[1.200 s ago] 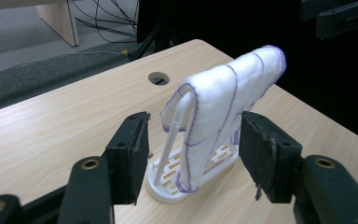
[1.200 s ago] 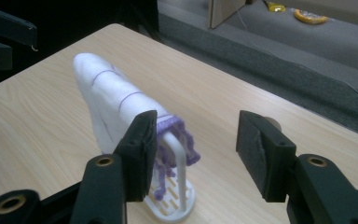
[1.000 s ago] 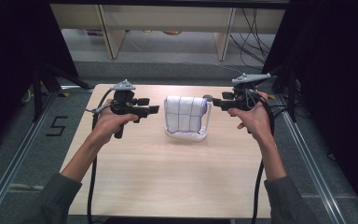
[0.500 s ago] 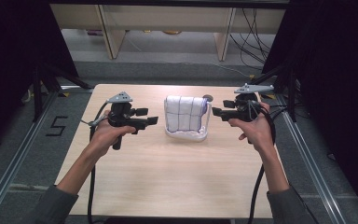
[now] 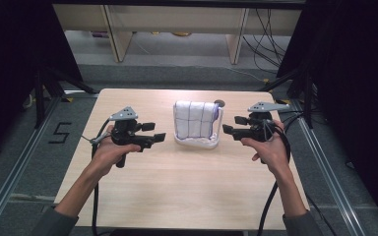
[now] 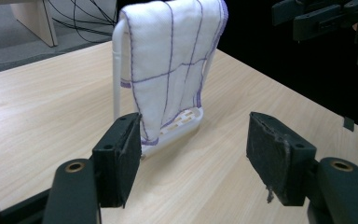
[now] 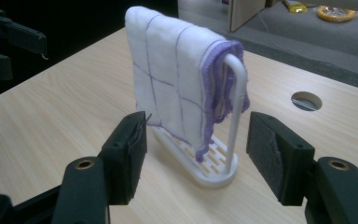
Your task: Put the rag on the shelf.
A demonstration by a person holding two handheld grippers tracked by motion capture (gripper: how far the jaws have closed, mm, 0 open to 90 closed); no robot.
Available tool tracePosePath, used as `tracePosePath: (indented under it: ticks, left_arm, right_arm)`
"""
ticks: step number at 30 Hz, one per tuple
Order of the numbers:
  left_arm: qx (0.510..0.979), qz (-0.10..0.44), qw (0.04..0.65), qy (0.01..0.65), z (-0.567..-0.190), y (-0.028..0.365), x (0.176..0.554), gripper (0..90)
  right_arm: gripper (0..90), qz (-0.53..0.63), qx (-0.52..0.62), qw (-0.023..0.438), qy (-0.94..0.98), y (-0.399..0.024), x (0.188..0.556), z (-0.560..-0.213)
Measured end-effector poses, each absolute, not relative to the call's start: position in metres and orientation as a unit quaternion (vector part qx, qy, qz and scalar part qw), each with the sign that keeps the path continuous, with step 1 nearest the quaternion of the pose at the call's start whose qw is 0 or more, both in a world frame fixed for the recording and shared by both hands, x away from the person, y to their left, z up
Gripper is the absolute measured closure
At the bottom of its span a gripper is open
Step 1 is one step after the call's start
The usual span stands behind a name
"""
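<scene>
Now the cloth (image 5: 193, 119) on its rack (image 5: 197, 142) stands between both spread, newly widened fingers (image 6: 121, 154), untouched.

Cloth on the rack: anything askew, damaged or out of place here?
Nothing stands out. The white cloth hangs evenly over the upright white rack, which stands flat on the table. Both grippers, left and right, are open and apart from it.

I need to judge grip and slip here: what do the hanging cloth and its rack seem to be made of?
The cloth looks like soft woven cotton, matte white with purple grid lines and stitched purple edging; it drapes in folds. The rack looks like smooth white moulded plastic, slightly glossy, with a slotted base, though coated metal tubing is possible.
</scene>
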State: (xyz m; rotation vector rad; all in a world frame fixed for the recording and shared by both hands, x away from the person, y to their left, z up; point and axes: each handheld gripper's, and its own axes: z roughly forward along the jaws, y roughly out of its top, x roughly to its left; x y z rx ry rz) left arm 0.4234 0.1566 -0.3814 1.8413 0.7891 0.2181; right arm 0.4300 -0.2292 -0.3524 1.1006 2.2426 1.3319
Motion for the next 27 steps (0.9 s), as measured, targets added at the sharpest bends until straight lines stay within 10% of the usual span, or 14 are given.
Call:
tracePosePath:
  ticks: [27]
  left_arm:
    - [0.787, 0.089, 0.526, 0.309, -0.403, 0.158, 0.392, 29.2]
  right_arm:
    - [32.8, 0.458, 0.375, 0.144, 0.793, -0.217, 0.406, -0.371]
